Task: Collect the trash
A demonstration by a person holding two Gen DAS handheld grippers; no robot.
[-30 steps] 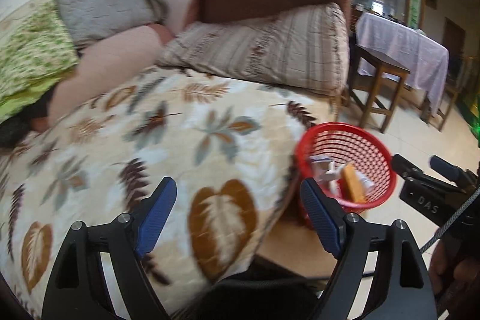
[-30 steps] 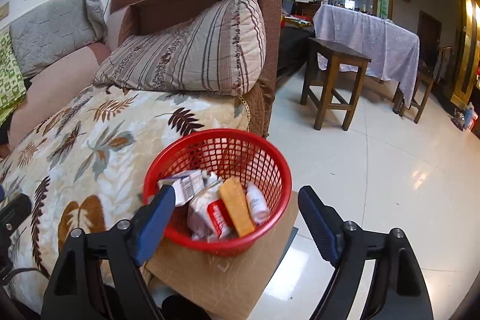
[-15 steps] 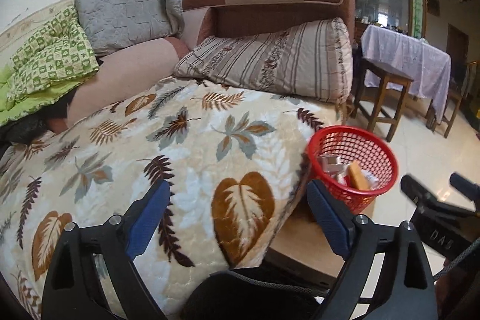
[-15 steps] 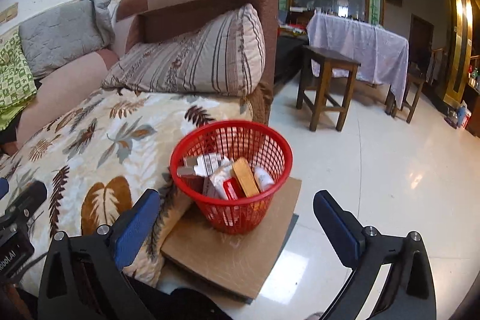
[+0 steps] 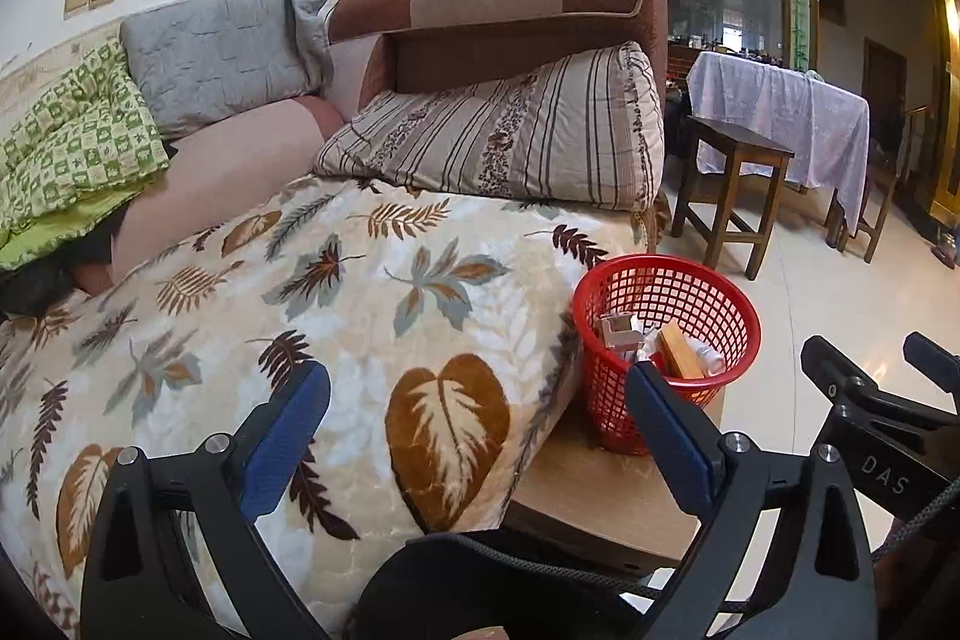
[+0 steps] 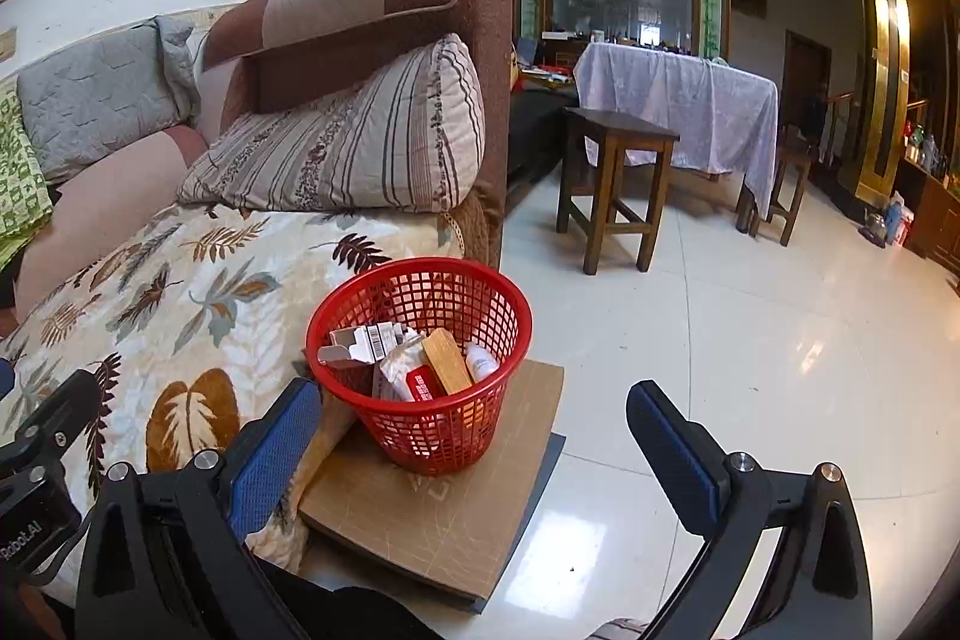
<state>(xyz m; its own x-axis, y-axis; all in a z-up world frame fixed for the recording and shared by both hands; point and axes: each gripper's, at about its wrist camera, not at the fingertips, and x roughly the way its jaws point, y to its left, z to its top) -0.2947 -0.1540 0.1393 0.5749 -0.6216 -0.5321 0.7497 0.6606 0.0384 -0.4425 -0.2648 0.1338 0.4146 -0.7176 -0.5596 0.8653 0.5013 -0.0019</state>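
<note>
A red mesh basket (image 6: 480, 418) stands on a brown cardboard sheet (image 6: 444, 514) beside the sofa. Inside lie a white carton (image 6: 366, 340), a red-and-white wrapper (image 6: 414, 382), a tan box (image 6: 447, 361) and a small white bottle (image 6: 480, 361). The same basket (image 5: 690, 292) appears at right in the left wrist view. My left gripper (image 5: 477, 412) hangs open over the leaf-patterned blanket (image 5: 300, 310), holding nothing. My right gripper (image 6: 471, 430) is open and empty, pulled back from the basket, which shows between its blue pads.
The sofa carries a striped pillow (image 6: 360, 148), a grey cushion (image 5: 222, 46) and a green quilt (image 5: 66, 136). A wooden stool (image 6: 612, 184) and a cloth-covered table (image 6: 678, 100) stand behind on the glossy tile floor (image 6: 780, 370).
Both grippers have drawn back and up from the basket, so it looks smaller and farther away. Both stay open and empty throughout.
</note>
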